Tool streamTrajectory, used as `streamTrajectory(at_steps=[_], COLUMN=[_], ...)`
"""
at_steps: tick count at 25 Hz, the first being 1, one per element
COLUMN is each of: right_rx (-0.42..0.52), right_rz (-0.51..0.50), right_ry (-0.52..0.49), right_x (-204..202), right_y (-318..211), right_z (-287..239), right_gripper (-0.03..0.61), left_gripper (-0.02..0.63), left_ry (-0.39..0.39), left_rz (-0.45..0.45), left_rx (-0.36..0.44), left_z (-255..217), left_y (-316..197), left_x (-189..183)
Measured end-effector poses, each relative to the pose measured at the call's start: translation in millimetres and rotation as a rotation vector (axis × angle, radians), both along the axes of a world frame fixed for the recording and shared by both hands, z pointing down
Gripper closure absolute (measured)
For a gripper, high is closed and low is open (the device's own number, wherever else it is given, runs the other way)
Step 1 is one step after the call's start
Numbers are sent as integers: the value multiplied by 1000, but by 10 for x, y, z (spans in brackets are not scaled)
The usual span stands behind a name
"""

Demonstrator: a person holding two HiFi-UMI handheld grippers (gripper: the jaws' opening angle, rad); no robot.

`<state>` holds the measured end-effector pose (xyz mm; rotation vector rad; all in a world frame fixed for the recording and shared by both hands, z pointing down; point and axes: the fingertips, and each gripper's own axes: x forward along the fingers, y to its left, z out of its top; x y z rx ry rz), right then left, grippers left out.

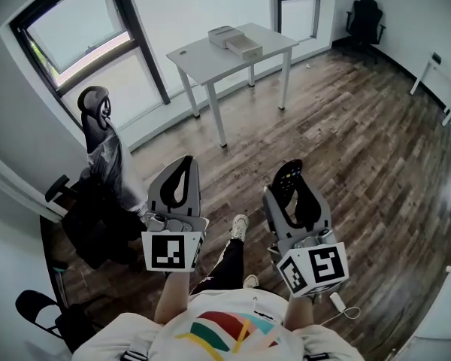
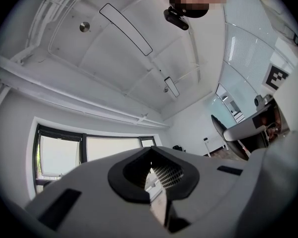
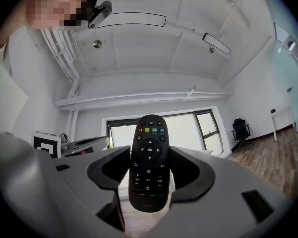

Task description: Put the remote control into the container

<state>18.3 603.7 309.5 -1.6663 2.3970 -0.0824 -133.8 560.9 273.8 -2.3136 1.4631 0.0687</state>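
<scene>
1. Two claws were raised in front of the person in the lower half of the head view, both pointing up the frame toward the counter point(image 1: 203, 57).
2. The right claw point(image 1: 292, 185) was closed on the remote point(image 3: 149, 163). Its two jaws pressed the remote's long sides, with the button face toward that claw's camera and the top end sticking out past the tips.
3. In the head view the remote point(image 1: 289, 179) showed as a dark shape between those jaws, above the wooden floor point(image 1: 346, 126) and well apart from the counter.
4. The left claw point(image 2: 156, 182) had its jaws drawn together, with only a thin slit between them and nothing in it.
5. At upper centre the counter carried two pale things side by side, an upper box point(image 1: 222, 34) and a lower box point(image 1: 245, 48). The lower one looked open-topped and is probably the container, but this was too small to settle.
6. Judged from this, the remote was already grasped and the step in hand was the carry. Nothing had yet been placed.
7. The next move would call for walking up to the counter and tipping the right claw over the open box. The remote should be lowered inside before the jaws part, and the left claw could steady the box if it slid.
</scene>
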Motion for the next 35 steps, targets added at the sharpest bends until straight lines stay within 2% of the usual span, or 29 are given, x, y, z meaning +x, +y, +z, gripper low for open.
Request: streamTrajectory(at_steps=[8,12,27,35], right_rx=[-16,-14,-53,-72], right_rz=[81,88,72,32], right_ry=[4,6,78,129], right_x=[346,368,124,-185], right_y=[-309,-613,-2341,-3203], right_z=[88,74,21,4], right_gripper=[325,325,325,325], left_gripper=[606,606,606,606], left_ry=[2,19,77,129], left_rz=[59,64,31,0], left_rx=[6,2,-20,-40], left_z=[58,61,70,132], left_y=[-377,-664,-2481,-3327], left_x=[276,287,1,-350])
